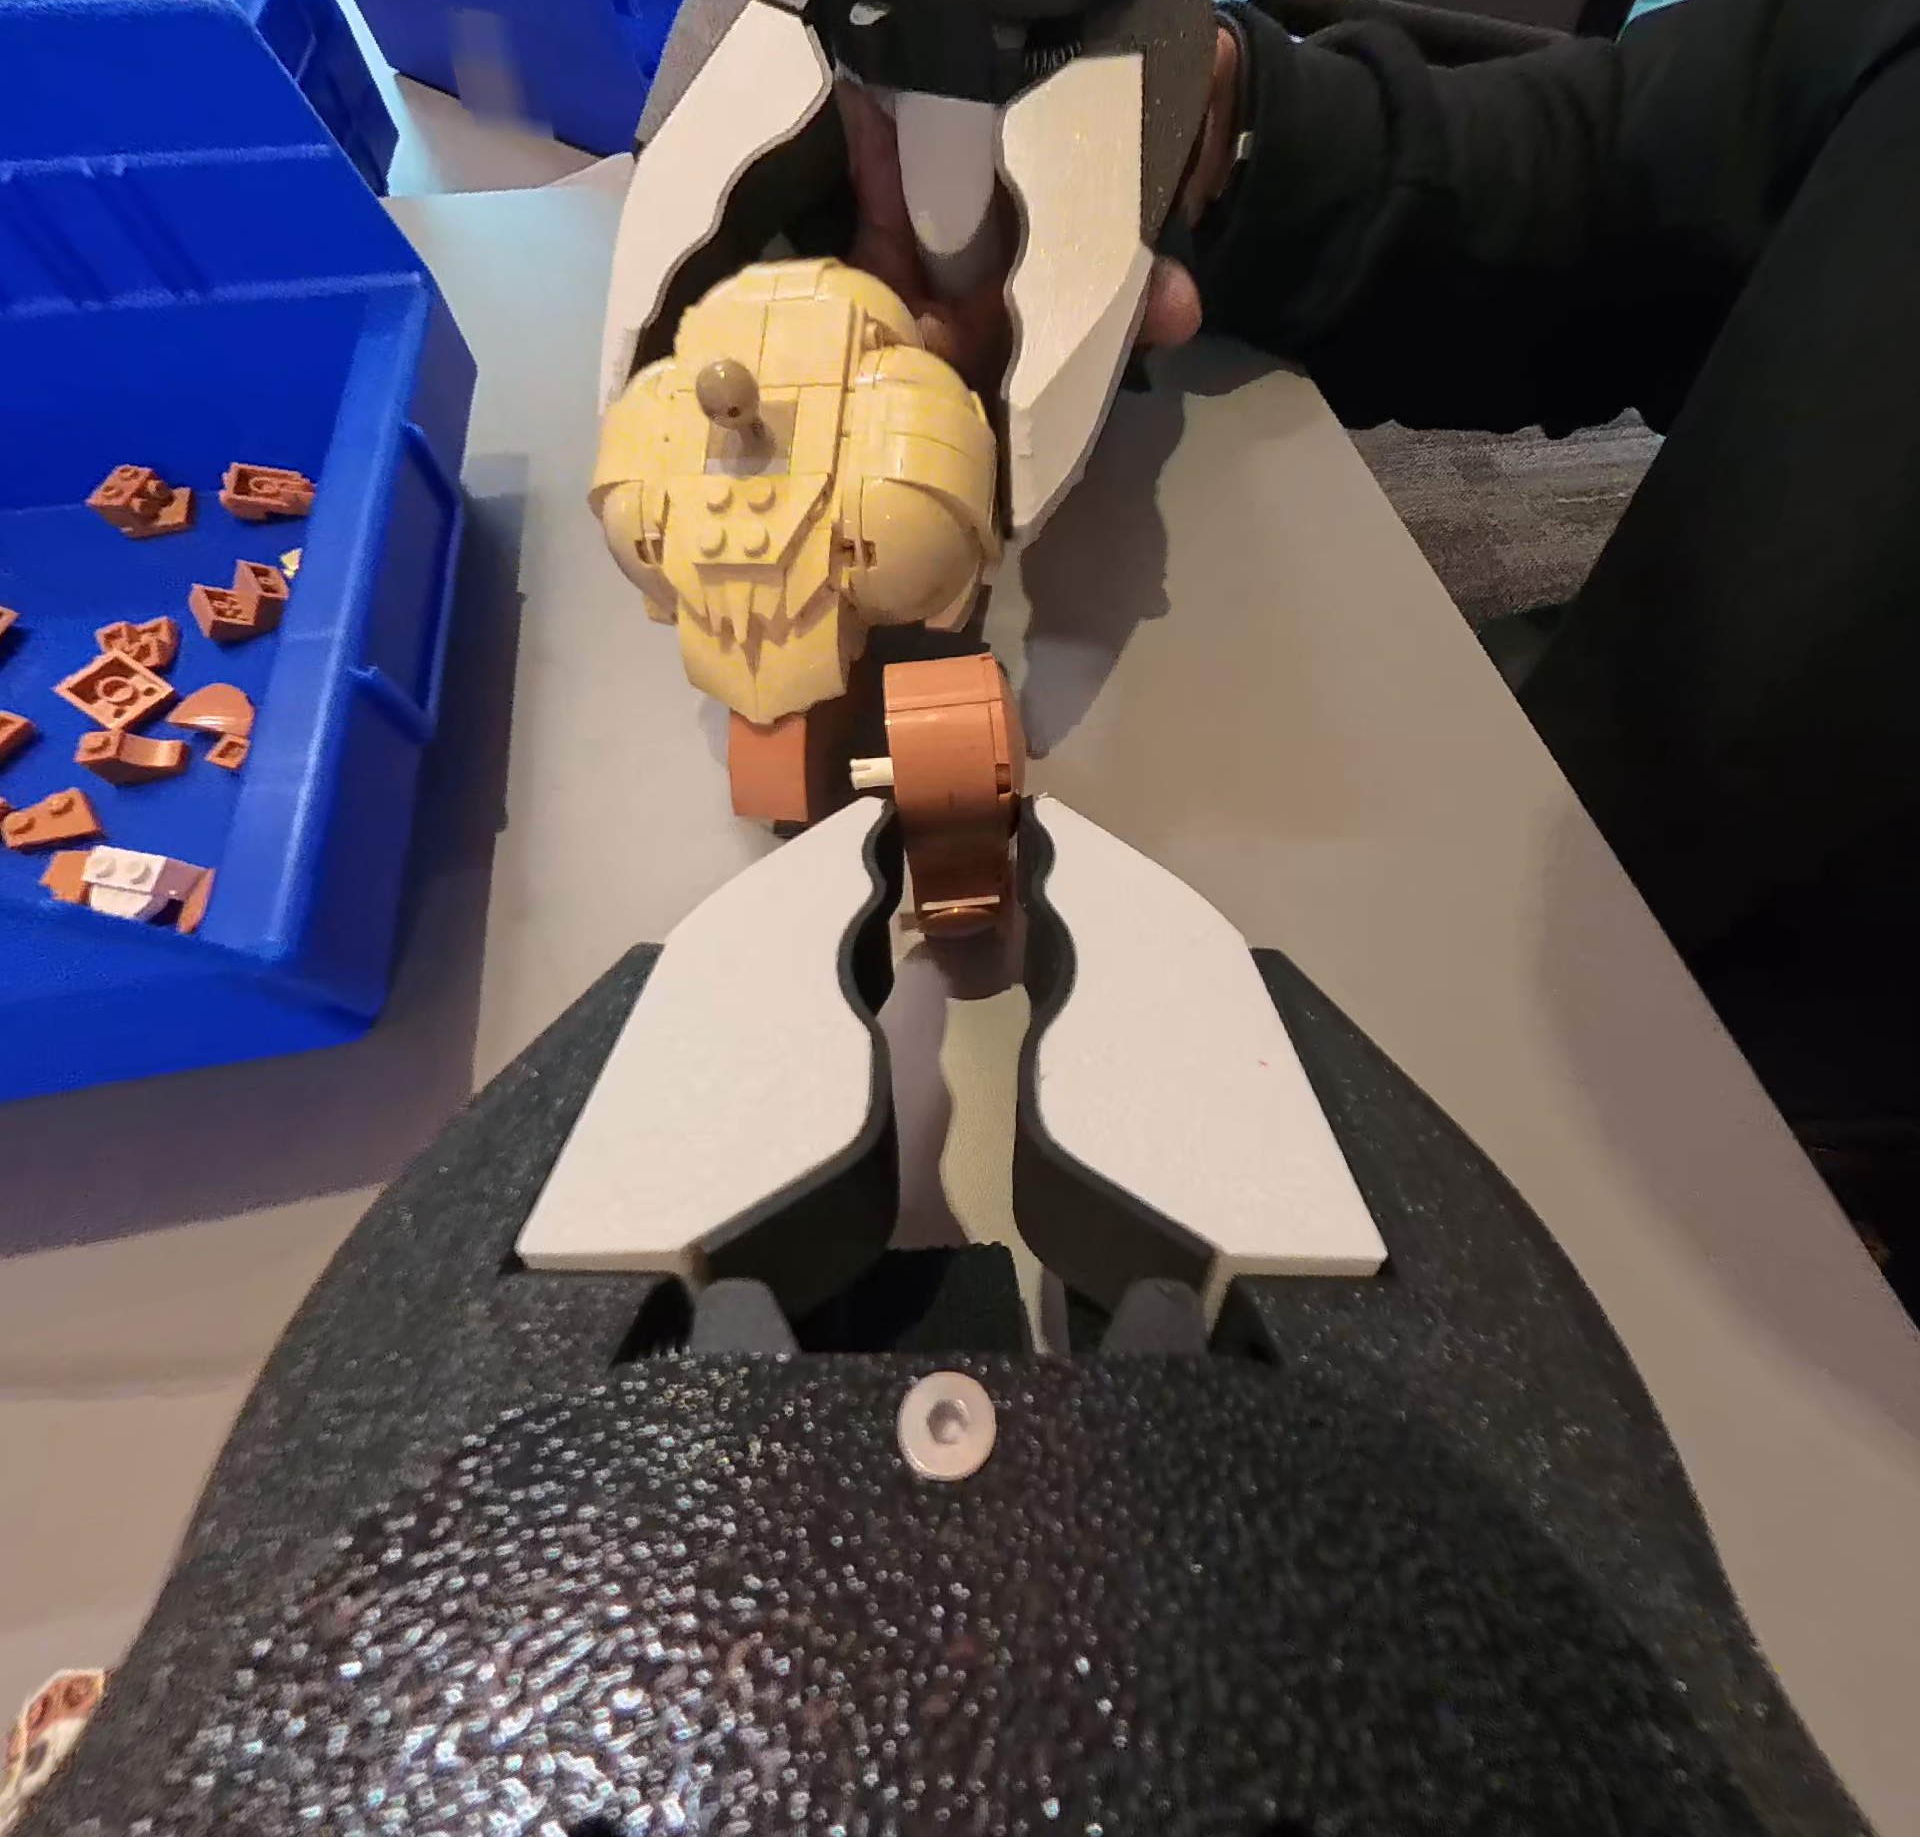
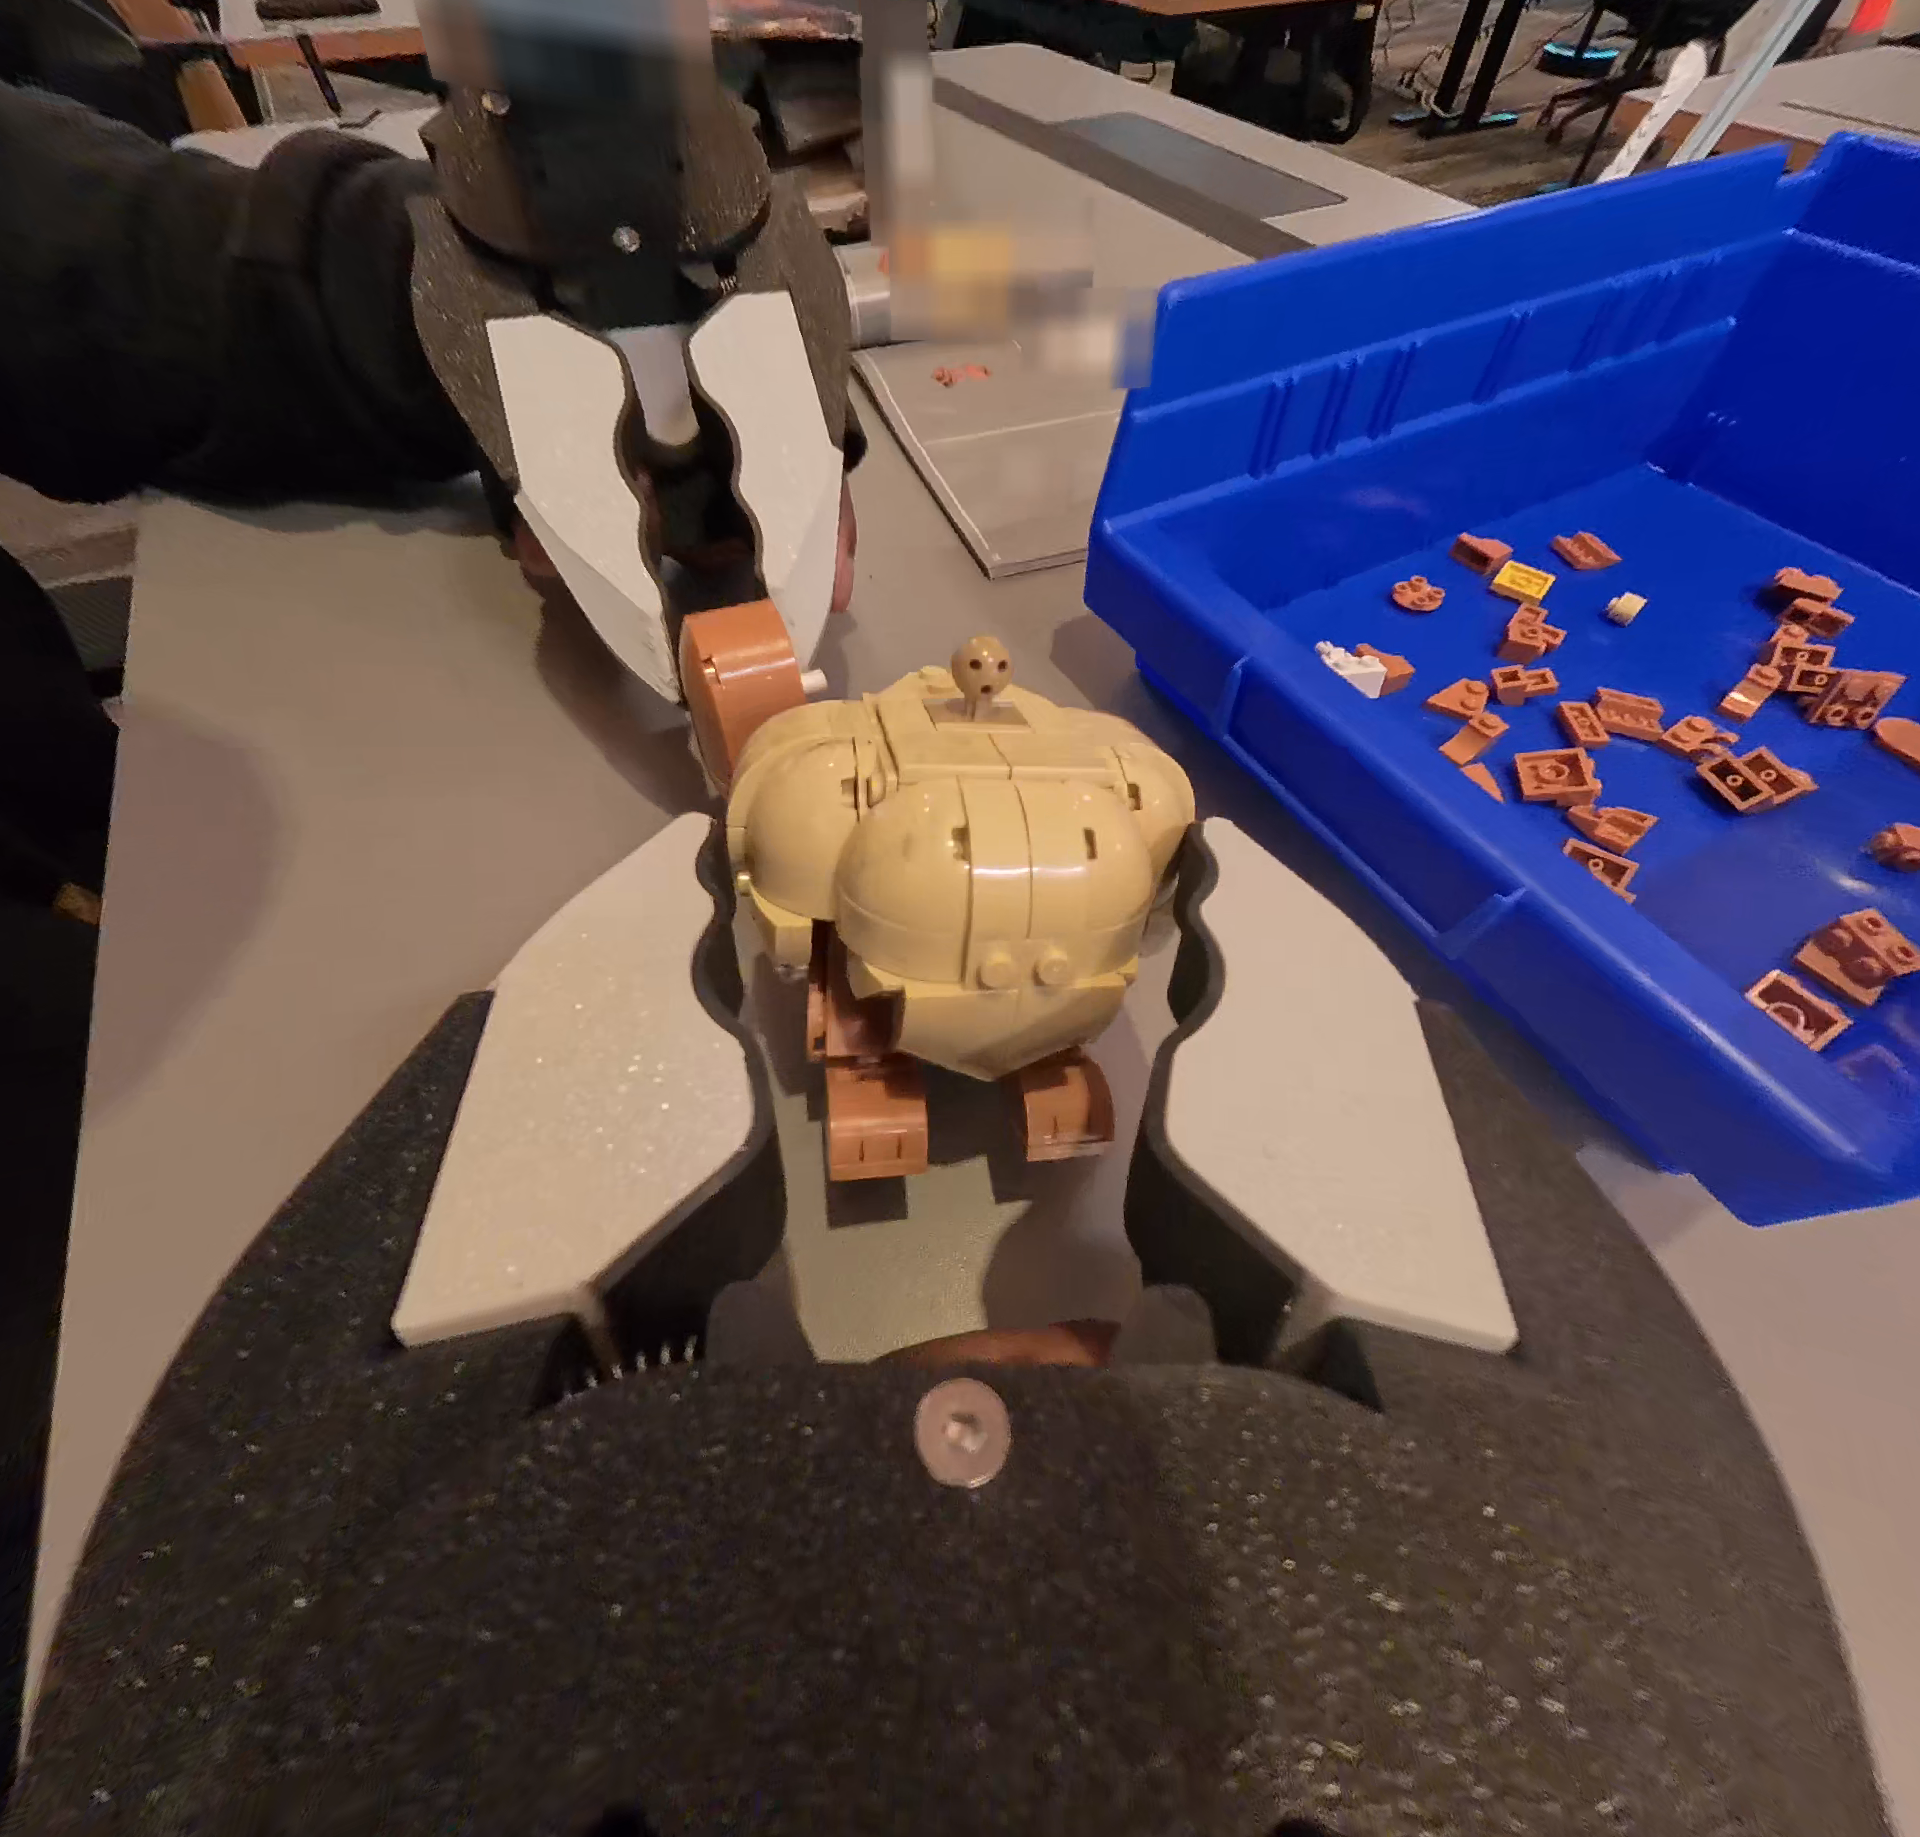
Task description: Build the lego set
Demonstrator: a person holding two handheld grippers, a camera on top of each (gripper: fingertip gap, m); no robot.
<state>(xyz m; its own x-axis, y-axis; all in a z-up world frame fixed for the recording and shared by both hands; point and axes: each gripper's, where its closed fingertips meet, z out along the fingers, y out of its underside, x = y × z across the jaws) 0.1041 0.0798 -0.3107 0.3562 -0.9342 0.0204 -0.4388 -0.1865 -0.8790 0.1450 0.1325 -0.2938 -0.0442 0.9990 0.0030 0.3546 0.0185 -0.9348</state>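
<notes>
A tan brick figure (image 2: 966,873) with a small round head (image 2: 979,667) and brown feet (image 2: 878,1133) is on the grey table (image 2: 312,852). My right gripper (image 2: 956,831) is shut on the figure's body, one pad against each side; it also shows in the left wrist view (image 1: 821,457). My left gripper (image 1: 961,831) is shut on a brown rounded brick limb (image 1: 951,738) with a white peg (image 1: 868,771), held right beside the figure (image 1: 800,478). The right wrist view shows the left gripper (image 2: 743,665) and that limb (image 2: 738,681) at the figure's far left side.
A blue bin (image 1: 343,644) (image 2: 1299,748) with several loose brown bricks (image 1: 125,686) (image 2: 1662,748) stands beside the figure. More blue bins (image 1: 208,73) stand behind it. A flat grey booklet (image 2: 987,457) lies farther back. Black sleeves (image 1: 1455,229) hold the grippers. The tips of one gripper are about 8 cm away from the tips of the other.
</notes>
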